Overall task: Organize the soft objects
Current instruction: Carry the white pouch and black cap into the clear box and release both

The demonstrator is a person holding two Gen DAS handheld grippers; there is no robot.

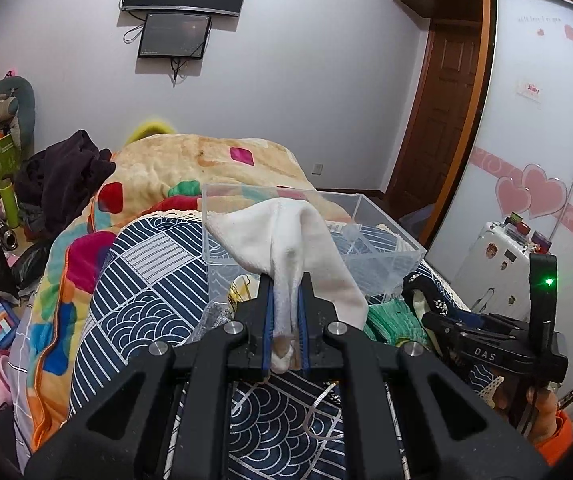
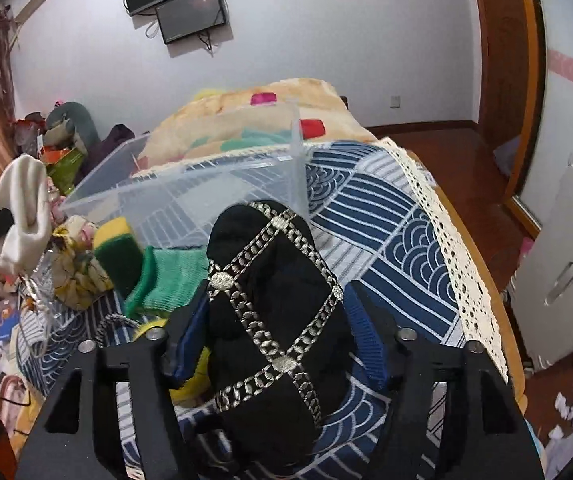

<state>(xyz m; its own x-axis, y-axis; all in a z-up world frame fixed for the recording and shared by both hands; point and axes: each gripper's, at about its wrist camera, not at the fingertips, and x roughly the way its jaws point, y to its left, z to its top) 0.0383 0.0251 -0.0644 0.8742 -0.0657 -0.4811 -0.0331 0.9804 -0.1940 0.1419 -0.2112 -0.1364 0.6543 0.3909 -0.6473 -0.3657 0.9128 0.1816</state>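
Socks are filling your tongs: left tongs (image 1: pixel 285 304) clenching a white sock (image 1: pixel 286 240), right tongs (image 2: pixel 274 316) released around a black sock (image 2: pixel 270 320), clear bin (image 2: pixel 190 188) waiting empty.

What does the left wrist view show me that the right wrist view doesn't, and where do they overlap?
Left wrist only: the left gripper shut on the white fabric sock, and a person's hand carrying the right tool.
Right wrist only: the right gripper with open jaws around the black fabric piece with silver chain trim, and the yellow-green sponge.
Both: the clear plastic box, green knitted cloth, blue patterned bedcover.
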